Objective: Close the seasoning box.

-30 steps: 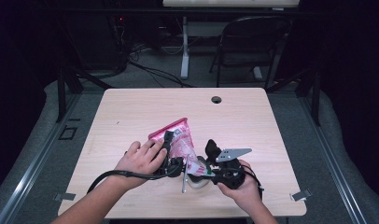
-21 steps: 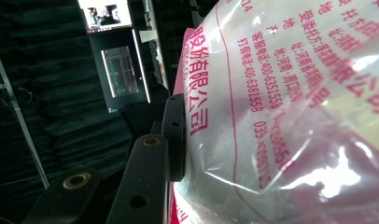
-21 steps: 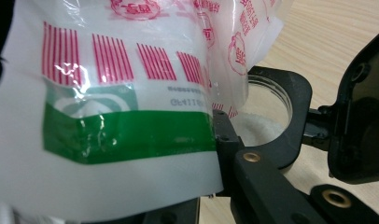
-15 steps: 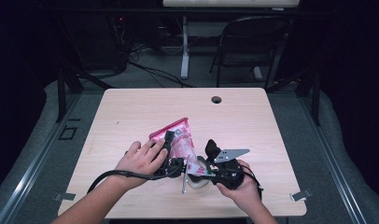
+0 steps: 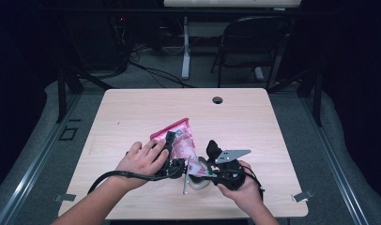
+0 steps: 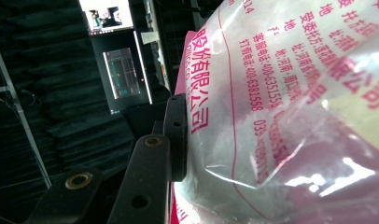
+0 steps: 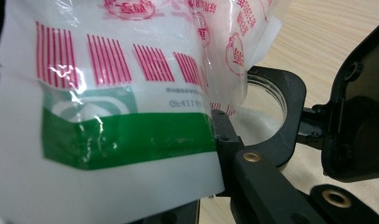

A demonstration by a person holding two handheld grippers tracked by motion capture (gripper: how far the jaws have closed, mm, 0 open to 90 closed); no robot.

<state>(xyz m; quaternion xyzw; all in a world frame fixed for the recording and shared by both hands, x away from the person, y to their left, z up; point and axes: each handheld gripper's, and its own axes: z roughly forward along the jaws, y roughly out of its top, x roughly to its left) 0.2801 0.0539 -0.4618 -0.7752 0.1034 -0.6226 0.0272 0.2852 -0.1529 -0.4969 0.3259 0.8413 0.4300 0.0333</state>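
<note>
Both grippers are on one plastic bag (image 5: 179,140), pink and clear with red print, near the front edge of the table (image 5: 132,108), roughly mid-width. The bag is partly lifted and tilted: its pink sealed end points up and away toward the far left, its lower end comes down toward the front edge.

Left gripper (image 5: 172,152): jaws closed on the bag's side. In the left gripper view one black jaw presses flat against the printed film (image 6: 281,102); the other jaw is hidden behind the bag. Grip looks firm, not slipping.

Right gripper (image 5: 212,157): sits at the bag's lower end, just right of the left one, grey plate (image 5: 232,154) on top. In the right gripper view the bag's white, green-striped panel (image 7: 108,121) lies across the jaws. They look clamped on that lower edge, though the pinch point itself is covered by film.

A pale round thing (image 5: 198,180) lies on the table right under the bag's lower end, between the two hands; can't tell what it is. A thin light stick (image 5: 185,180) stands beside it.

Key relation: the bag's long axis runs from front right, low, to far left, high, and the grippers hold it close together at that low end. The left holds higher up the side, the right is nearest the bottom edge. Any pull or tip likely turns on the right gripper keeping that bottom edge over the round thing.
</note>
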